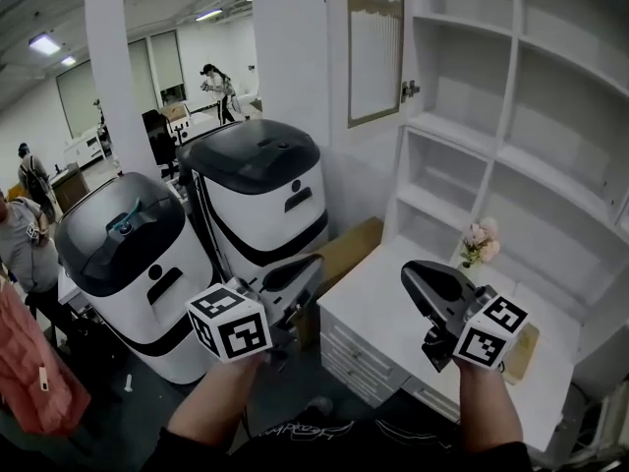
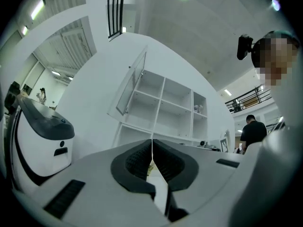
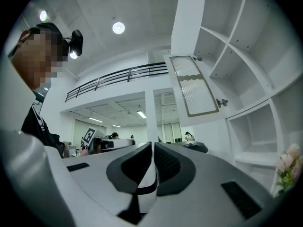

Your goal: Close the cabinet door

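The white cabinet door [image 1: 373,47] with a ribbed glass panel stands swung open at the top left of the white shelf unit [image 1: 511,116]; a small metal handle [image 1: 409,90] sits on its right edge. In the right gripper view the cabinet door [image 3: 193,86] hangs open above and ahead, well clear of the jaws. My left gripper [image 1: 313,264] is shut and empty, held low to the left of the counter. My right gripper [image 1: 418,275] is also shut and empty, above the white counter [image 1: 393,303]. From the left gripper view the cabinet door [image 2: 132,86] shows far off.
Two white-and-black machines [image 1: 260,200] stand left of the shelf unit. A small bunch of pink flowers [image 1: 479,241] sits on the counter by the shelves, with a brown board [image 1: 521,352] at the counter's right. People stand in the room at far left.
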The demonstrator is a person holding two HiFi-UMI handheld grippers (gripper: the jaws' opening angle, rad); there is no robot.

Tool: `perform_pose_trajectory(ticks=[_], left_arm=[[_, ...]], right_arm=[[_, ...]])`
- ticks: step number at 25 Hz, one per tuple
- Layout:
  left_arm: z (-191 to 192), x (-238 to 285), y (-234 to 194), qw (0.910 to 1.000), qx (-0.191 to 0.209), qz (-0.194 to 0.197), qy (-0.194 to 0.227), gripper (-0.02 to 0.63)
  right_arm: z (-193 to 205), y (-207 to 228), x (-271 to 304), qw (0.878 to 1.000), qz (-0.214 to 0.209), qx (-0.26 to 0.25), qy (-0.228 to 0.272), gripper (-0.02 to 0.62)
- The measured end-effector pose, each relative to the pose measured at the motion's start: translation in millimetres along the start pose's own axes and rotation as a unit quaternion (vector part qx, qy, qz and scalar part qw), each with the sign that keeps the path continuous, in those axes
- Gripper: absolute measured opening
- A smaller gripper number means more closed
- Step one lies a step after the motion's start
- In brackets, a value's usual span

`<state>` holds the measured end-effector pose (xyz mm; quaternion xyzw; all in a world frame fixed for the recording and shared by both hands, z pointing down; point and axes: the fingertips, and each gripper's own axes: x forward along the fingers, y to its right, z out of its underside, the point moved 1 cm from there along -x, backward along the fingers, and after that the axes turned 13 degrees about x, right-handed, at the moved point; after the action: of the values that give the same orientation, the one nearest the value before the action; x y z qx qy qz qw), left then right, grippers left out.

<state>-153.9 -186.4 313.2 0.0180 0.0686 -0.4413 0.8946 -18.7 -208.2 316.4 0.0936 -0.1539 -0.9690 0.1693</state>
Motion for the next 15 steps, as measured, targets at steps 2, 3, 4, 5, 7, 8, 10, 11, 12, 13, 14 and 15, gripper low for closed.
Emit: perform_pose_trajectory(ticks=[2,3,4,5,7,8,10,11,12,13,14,15], left_arm=[[-13.3,18.1,-33.8,0.9999,0.012,0.006,0.002,0.023],[-21.3,26.0,-50.8,0.9998,0.018,0.009,0.005,0.023],[-30.4,33.4,-66.9,0.9996,0.021,0.016,0.009,0.023],[-40.8,40.7,-81.8,0.9994,0.021,0.025,0.014,0.023],[-63.3,57.1,-107.7,0.9979,0.012,0.057,0.029,0.023],[-74.8,66.0,-119.5,0.9964,0.004,0.075,0.04,0.023],[-96.5,83.0,-141.1,0.9918,-0.011,0.109,0.066,0.024],[-105.9,90.3,-150.9,0.9891,-0.016,0.123,0.079,0.025],[-114.6,96.3,-160.6,0.9865,-0.02,0.136,0.089,0.025],[-123.2,101.6,-170.3,0.9843,-0.02,0.146,0.098,0.025],[-131.6,106.4,-179.4,0.9824,-0.015,0.154,0.105,0.025],[-139.6,111.1,-187.5,0.9807,-0.007,0.161,0.11,0.025]], right_arm=[[-17.2,19.0,19.6,1.0,0.011,-0.001,0.01,0.048],[-25.4,27.4,30.5,1.0,0.014,0.0,0.014,0.048],[-33.5,34.6,41.6,1.0,0.013,0.001,0.018,0.048],[-42.1,40.3,52.3,1.0,0.01,0.0,0.023,0.048],[-60.3,48.2,69.8,0.999,0.002,-0.005,0.043,0.048],[-69.3,51.6,76.8,0.998,-0.002,-0.007,0.055,0.048],[-84.4,58.6,89.5,0.997,-0.007,-0.01,0.078,0.048],[-89.8,61.8,95.7,0.996,-0.009,-0.011,0.084,0.048],[-94.0,64.8,101.8,0.996,-0.009,-0.013,0.088,0.048],[-97.3,67.3,107.7,0.996,-0.007,-0.018,0.09,0.048],[-100.4,68.9,113.3,0.995,-0.006,-0.025,0.092,0.048],[-103.0,69.0,118.1,0.995,-0.008,-0.035,0.093,0.048]])
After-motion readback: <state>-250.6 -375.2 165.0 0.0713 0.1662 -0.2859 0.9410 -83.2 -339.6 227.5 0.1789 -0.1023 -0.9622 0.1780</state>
